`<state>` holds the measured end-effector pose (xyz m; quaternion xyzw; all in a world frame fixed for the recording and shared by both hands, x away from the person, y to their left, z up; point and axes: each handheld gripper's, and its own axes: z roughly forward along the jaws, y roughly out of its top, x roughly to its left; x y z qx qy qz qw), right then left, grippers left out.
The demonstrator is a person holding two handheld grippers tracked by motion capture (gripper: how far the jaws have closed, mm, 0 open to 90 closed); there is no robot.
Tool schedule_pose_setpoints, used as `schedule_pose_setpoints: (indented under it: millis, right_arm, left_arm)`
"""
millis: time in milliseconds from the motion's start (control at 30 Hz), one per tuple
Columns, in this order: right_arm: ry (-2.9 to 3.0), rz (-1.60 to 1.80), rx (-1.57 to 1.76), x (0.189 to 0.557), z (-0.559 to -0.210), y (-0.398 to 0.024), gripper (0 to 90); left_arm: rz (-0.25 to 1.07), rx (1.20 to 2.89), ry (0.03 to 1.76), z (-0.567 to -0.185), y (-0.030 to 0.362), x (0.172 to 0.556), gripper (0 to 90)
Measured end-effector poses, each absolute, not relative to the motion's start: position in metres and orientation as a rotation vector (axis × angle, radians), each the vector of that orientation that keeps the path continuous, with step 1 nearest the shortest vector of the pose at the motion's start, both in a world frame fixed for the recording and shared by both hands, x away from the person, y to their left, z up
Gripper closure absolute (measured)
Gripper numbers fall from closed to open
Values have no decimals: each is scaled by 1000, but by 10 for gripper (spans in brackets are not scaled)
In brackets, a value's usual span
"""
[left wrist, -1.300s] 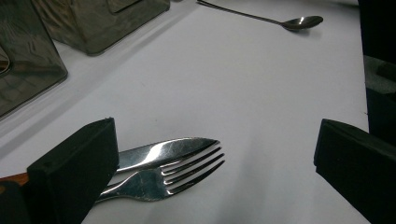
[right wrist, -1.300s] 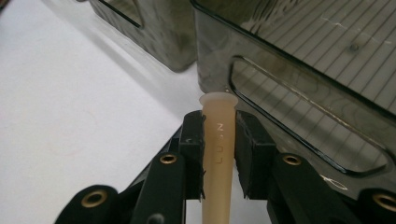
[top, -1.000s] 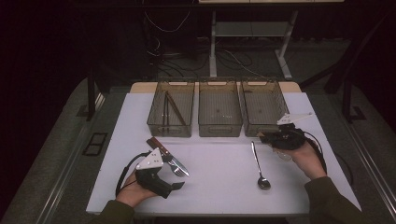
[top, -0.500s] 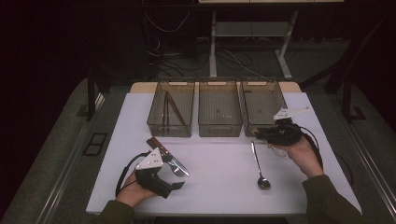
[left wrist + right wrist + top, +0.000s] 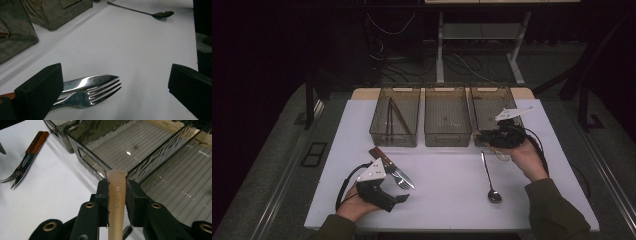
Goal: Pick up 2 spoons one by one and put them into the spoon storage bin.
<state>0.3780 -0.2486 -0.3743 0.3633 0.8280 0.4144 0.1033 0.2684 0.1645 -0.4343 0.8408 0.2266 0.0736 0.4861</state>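
1. While we look down from the high view, our right gripper [image 5: 484, 135] hovers at the front edge of the right bin [image 5: 492, 97], and our left gripper [image 5: 404, 198] rests on the white table [image 5: 447, 200] beside a fork [image 5: 403, 181] and knife [image 5: 384, 162]. A spoon [image 5: 490, 179] lies between our hands.
2. Along the left gripper view, our jaws stand wide apart, empty, the fork [image 5: 95, 93] and knife [image 5: 87, 82] lying by one jaw.
3. Along the right gripper view, our jaws clamp a beige handle [image 5: 117, 195] just over the bins' front walls.
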Motion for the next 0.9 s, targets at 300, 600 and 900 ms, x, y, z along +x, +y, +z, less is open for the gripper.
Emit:
schedule_pose_setpoints:
  millis: [300,600,900]
  right_arm:
    - [2435,1220,1087,399,-361,-240,736]
    - [2427,1211,1078,424,-347,-219,737]
    - [2448,1205,1069,446,-341,-189,736]
  left_arm:
    - [177,2047,532,-435,163,269,0]
    - [174,2040,539,-434,164,269,0]
    - [172,2038,530,-433,164,268,0]
